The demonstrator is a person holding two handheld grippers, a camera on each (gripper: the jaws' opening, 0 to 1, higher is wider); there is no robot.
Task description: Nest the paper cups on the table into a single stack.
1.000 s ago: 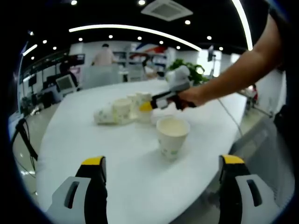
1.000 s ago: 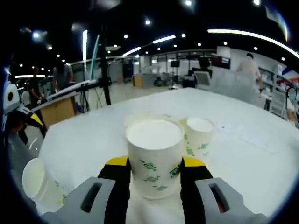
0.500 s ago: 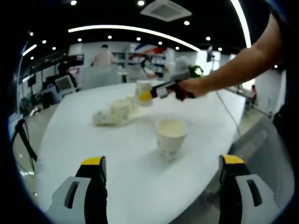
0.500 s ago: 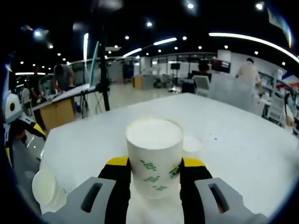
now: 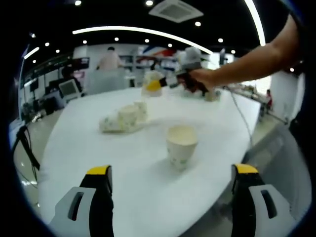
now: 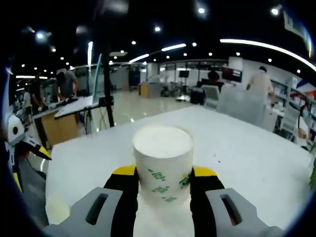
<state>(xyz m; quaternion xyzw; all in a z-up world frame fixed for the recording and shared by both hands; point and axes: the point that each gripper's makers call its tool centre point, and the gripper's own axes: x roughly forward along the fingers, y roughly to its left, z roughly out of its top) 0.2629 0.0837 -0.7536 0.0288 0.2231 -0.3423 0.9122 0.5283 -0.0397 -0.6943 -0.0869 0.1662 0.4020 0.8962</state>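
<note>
- left claw (image 5: 170, 197) is wide open, hanging back from the upright cup (image 5: 181, 145) on the counter (image 5: 98, 148)
- right claw (image 6: 163, 190) is pinching a lifted cup (image 6: 163, 163)
- next: lower it into the upright one, probably

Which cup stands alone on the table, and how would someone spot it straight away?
On the white table, look toward the near edge, in front of the left gripper. There a single upright paper cup stands apart, unlike the cluster of cups farther back.
</note>
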